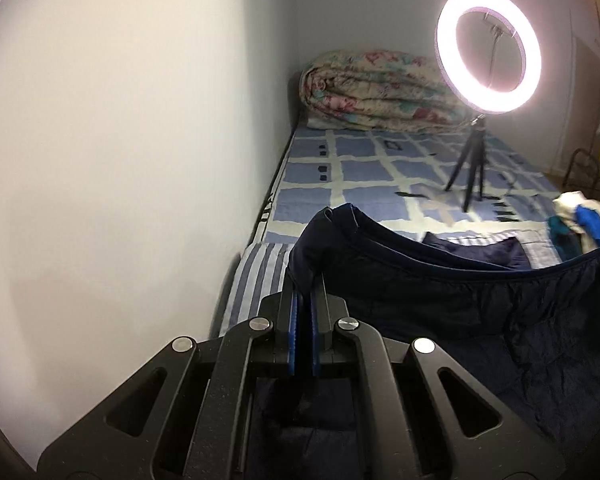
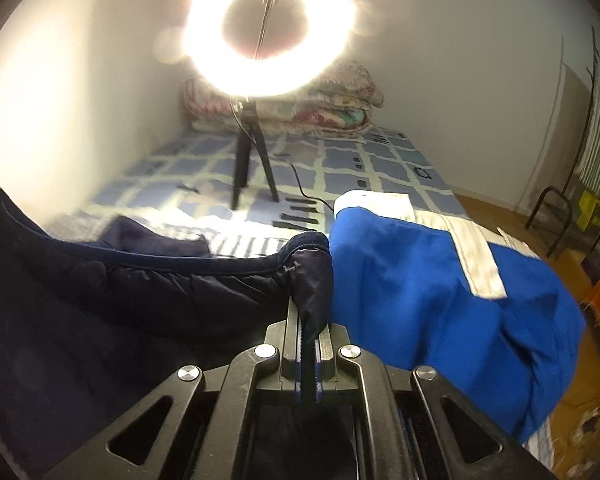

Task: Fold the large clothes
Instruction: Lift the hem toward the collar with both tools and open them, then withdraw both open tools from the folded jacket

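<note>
Looks like the fold on this one is barely underway. The navy quilted jacket (image 1: pixel 440 304) is up off the bed (image 1: pixel 364 168), strung between the two grippers by one long piped edge that sags in the middle, with the rest of the fabric hanging below and in front of the fingers. No crease or doubled-over layer shows yet, so probably everything from laying it flat to the actual folds is still to do. A dark navy piece lies on the bed just beyond the sagging edge; can't tell whether it's a sleeve of the same jacket or something separate.

The left gripper (image 1: pixel 305 280) has its fingers pinched nearly together, only a thin wad of navy cloth between them, the corner bunched up over the tips. The right gripper (image 2: pixel 309 312) is the same story: fingers closed down tight on the other corner, fabric puffing out above them.

Right beside the right fingers, on their right, sits a blue and white garment (image 2: pixel 440 300), touching or almost touching the jacket corner, apparently waiting its turn. Further ahead of the fingers stand a ring light (image 2: pixel 270 28) on its tripod and a rolled floral quilt (image 1: pixel 380 92) at the far end of the bed.
</note>
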The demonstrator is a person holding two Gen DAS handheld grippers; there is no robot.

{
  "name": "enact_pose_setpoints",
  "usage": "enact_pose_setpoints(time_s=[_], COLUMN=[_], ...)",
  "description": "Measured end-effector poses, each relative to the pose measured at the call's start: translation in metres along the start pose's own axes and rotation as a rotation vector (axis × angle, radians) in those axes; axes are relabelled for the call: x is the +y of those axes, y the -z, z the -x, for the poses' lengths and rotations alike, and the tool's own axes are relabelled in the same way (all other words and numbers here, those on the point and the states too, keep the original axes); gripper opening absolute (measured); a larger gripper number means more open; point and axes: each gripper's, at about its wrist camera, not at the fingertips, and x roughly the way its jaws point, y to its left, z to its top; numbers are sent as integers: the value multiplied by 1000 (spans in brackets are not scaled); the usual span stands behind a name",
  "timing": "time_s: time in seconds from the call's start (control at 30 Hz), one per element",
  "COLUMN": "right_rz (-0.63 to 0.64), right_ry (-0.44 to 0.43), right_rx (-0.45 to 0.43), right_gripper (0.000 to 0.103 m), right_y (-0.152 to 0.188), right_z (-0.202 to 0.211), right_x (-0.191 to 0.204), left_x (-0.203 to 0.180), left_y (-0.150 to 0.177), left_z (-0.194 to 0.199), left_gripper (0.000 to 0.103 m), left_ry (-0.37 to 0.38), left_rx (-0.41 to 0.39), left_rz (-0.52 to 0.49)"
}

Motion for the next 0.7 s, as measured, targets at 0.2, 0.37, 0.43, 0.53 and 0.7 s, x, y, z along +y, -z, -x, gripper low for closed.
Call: enact_pose_setpoints(time_s=[0.2,0.37,0.43,0.53,0.7], right_rz=[134,173,189,185,33], right_ry=[109,142,156,155,17], right_rx=[65,116,136,131,85], right_gripper=[1,1,3,21,36], right_y=[13,26,27,21,20], right_z=[-60,-85,-89,-74,-13], right_x=[21,24,26,26,2], left_x=[-12,-23,-27,-26,-17], left_y=[26,56,56,51,27], left_z=[-88,-128,-135,-128,-75], left_gripper=[3,5,12,21,25], left_ry=[-40,-69,-89,-120,-114], left_rx=[93,155,176,174,103], left_rz=[-22,-32,-44,-49,-21])
